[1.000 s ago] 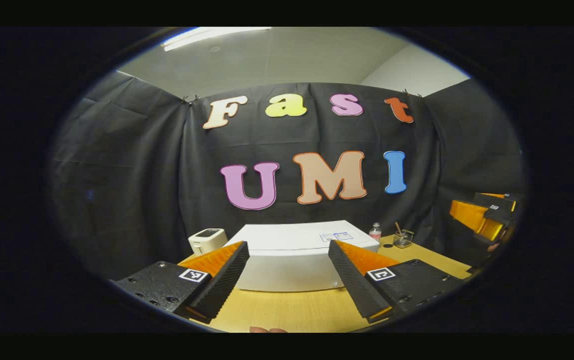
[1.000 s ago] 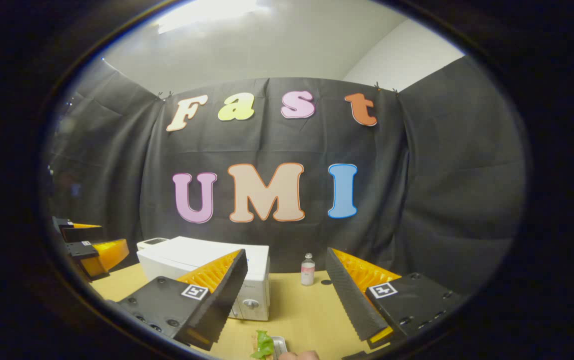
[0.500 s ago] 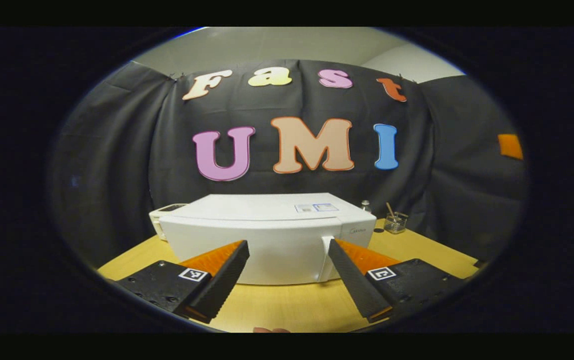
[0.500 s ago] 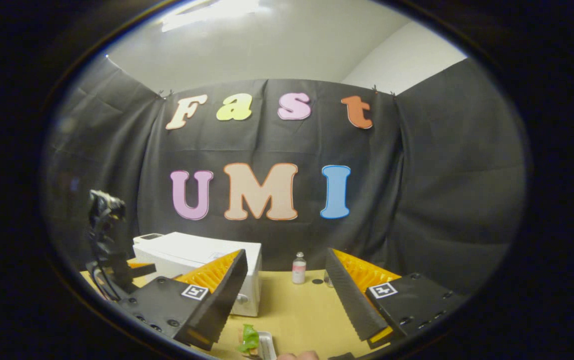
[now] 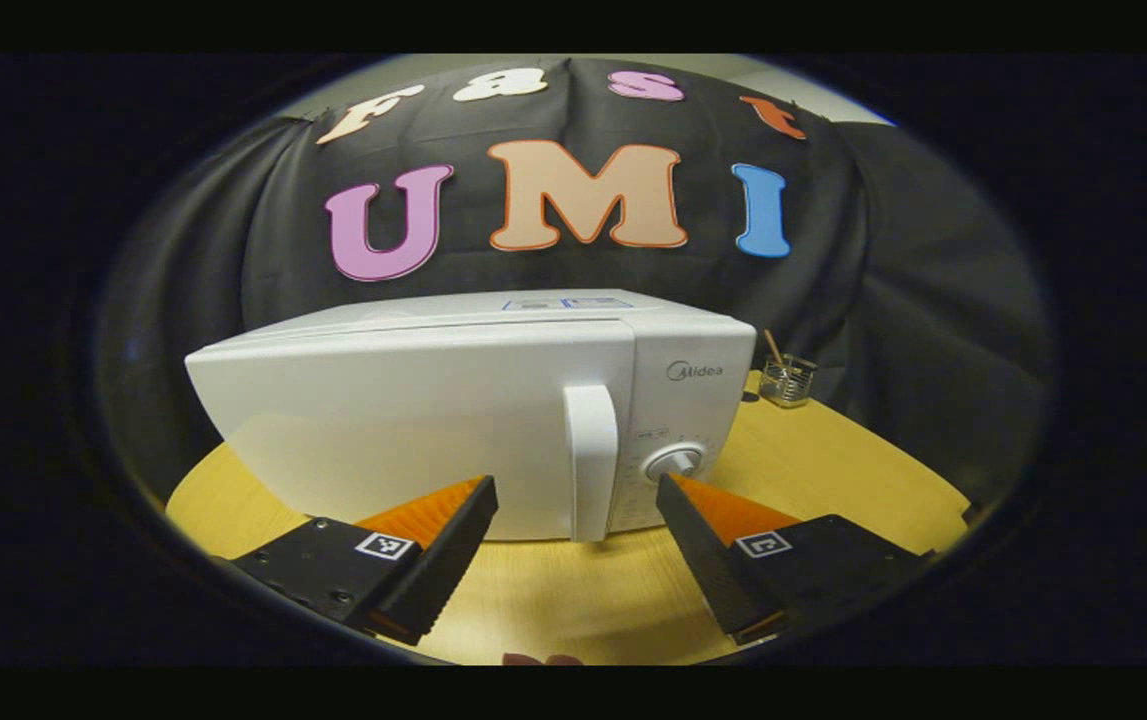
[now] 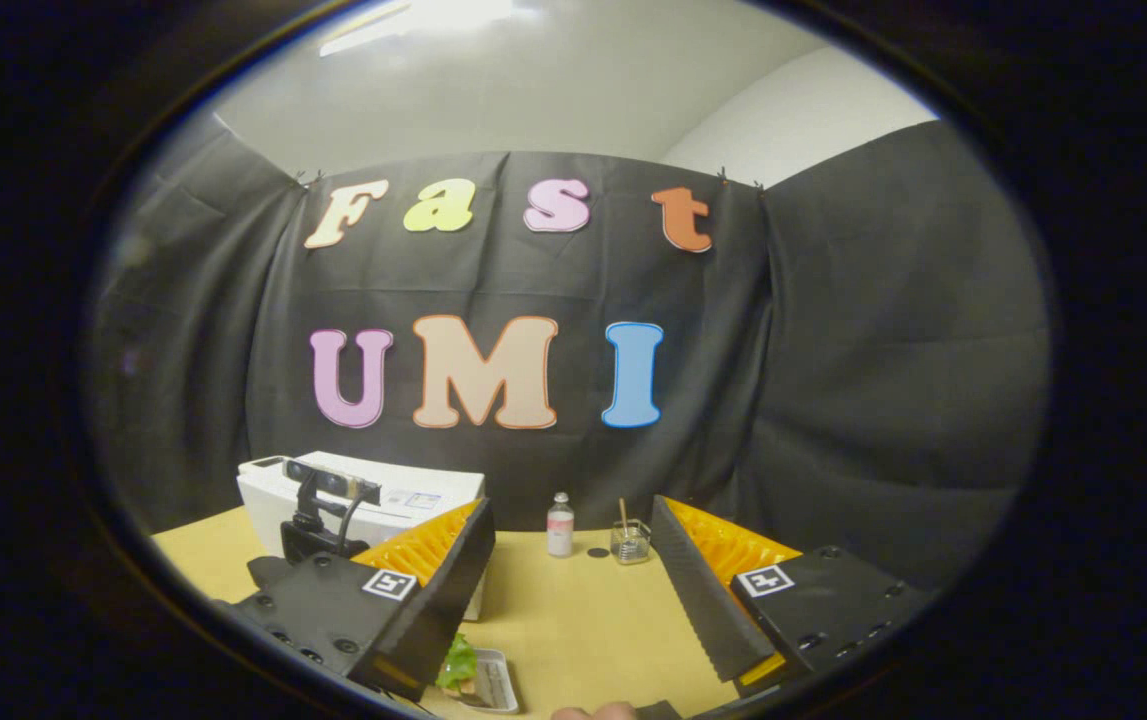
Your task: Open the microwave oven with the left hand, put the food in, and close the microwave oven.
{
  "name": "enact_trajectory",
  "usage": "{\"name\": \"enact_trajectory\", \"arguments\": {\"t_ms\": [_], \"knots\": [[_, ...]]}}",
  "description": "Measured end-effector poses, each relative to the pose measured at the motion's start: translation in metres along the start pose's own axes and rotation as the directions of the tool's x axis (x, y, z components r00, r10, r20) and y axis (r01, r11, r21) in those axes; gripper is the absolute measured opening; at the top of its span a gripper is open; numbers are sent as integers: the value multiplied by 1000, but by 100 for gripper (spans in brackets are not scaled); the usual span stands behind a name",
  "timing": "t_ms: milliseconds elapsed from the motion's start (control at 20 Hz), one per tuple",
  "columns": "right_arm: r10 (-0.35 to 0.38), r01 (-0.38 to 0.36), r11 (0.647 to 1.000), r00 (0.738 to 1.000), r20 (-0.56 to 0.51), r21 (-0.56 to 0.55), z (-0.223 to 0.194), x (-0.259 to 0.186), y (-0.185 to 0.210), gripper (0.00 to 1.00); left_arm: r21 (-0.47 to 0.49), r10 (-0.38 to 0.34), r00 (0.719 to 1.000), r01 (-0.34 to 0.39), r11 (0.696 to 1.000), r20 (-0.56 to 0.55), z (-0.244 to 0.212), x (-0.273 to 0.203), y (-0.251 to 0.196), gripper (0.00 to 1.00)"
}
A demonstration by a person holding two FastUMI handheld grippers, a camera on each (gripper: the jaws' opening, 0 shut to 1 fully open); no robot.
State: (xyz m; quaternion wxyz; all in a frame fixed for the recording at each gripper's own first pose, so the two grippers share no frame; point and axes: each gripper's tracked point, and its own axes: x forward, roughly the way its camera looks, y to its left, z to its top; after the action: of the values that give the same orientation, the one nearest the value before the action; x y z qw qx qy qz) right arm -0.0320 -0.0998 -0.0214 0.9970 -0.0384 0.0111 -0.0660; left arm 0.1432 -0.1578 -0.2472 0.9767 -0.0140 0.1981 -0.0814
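A white microwave oven (image 5: pixel 403 420) stands on the wooden table with its door closed; its vertical handle (image 5: pixel 593 460) and a round dial (image 5: pixel 675 461) face me in the left gripper view. My left gripper (image 5: pixel 578 530) is open just in front of the handle, fingers to either side of it and not touching. In the right gripper view the microwave (image 6: pixel 403 495) sits at the left, with the left gripper's camera mount (image 6: pixel 328 505) before it. My right gripper (image 6: pixel 573 590) is open above a small tray of food with green lettuce (image 6: pixel 468 675) at the bottom.
A small bottle (image 6: pixel 560 525) and a glass jar with a stick (image 6: pixel 629 540) stand at the back of the table (image 6: pixel 583 620); the jar (image 5: pixel 789 380) also sits right of the microwave in the left gripper view. Black cloth walls close the booth.
The left gripper has dropped and moved in toward the microwave's front, so the handle and dial now show large. The right gripper has drifted right and stays open.
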Motion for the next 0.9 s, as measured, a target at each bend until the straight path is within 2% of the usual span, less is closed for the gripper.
{"name": "enact_trajectory", "arguments": {"t_ms": [300,400,450,550,600,650,700,900], "knots": [[-14,14,1000,1000,-9,-24,-5,-5,-14,96,53,-32,999,32,998,6,4,15,-12,99],[-15,14,1000,1000,-18,-19,-8,-6,-15,100,56,-13,1000,12,998,14,7,16,-6,87],[-15,14,1000,1000,-21,-19,-10,-6,-16,96,50,-20,1000,19,999,13,8,17,-8,72],[-7,6,1000,1000,-25,-24,-11,-7,-16,96,48,-12,1000,12,999,6,6,19,-6,55],[-2,1,1000,1000,-31,-28,-11,-8,-14,100,43,-7,1000,7,999,3,7,16,-3,47],[0,-1,999,999,-34,-32,-13,-9,-15,100,34,-9,1000,9,999,4,8,18,-4,30],[1,-2,999,999,-35,-38,-13,-9,-14,96,41,-10,1000,10,999,-4,7,18,-3,29],[18,-19,999,999,-37,-43,-12,-12,-8,97,23,-49,999,49,999,1,7,18,-5,20]]}}
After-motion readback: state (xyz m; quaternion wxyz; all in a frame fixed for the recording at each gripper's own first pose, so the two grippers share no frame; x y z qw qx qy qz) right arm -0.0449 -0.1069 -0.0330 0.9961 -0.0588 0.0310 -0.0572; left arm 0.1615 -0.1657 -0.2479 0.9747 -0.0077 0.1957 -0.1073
